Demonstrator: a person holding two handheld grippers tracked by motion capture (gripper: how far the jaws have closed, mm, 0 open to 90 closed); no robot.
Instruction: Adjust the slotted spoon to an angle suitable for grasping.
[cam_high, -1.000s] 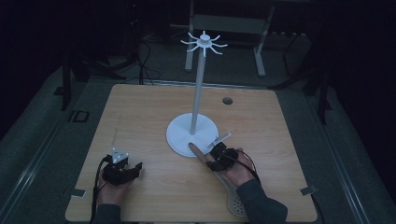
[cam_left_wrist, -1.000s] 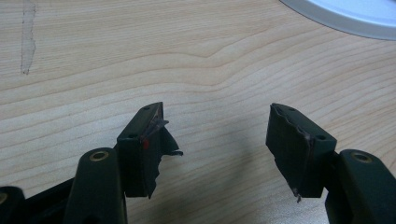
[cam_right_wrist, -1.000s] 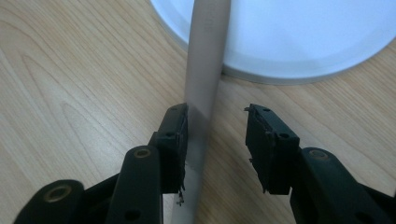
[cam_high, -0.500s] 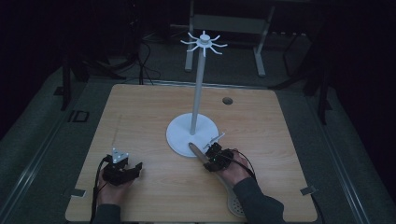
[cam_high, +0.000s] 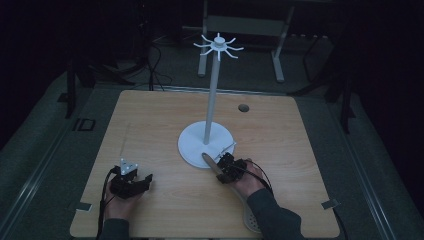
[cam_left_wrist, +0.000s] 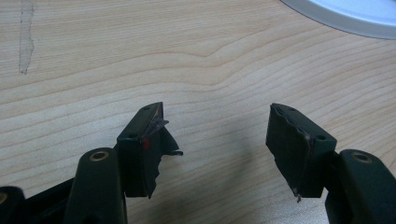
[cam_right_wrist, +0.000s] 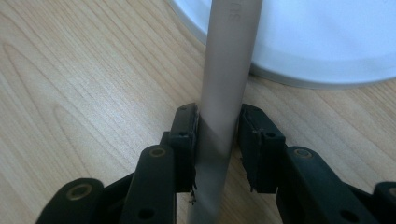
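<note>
High view: table (cam_high: 150, 125) left half bare

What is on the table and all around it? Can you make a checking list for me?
Surface: wooden table, pale grain, a small round hole near the far edge.
Job's things: white stand with a round base, tall pole and spokes on top; a slotted spoon whose handle lies between the right tongs' jaws, its tip over the base rim.
Clutter: tape bits at the near corners.
Grippers: left tongs open, holding nothing, low over the wood; right tongs shut on the spoon handle.
Cables: black cable trailing from each of the tongs.
Surroundings: dark floor, a metal frame behind the table.
</note>
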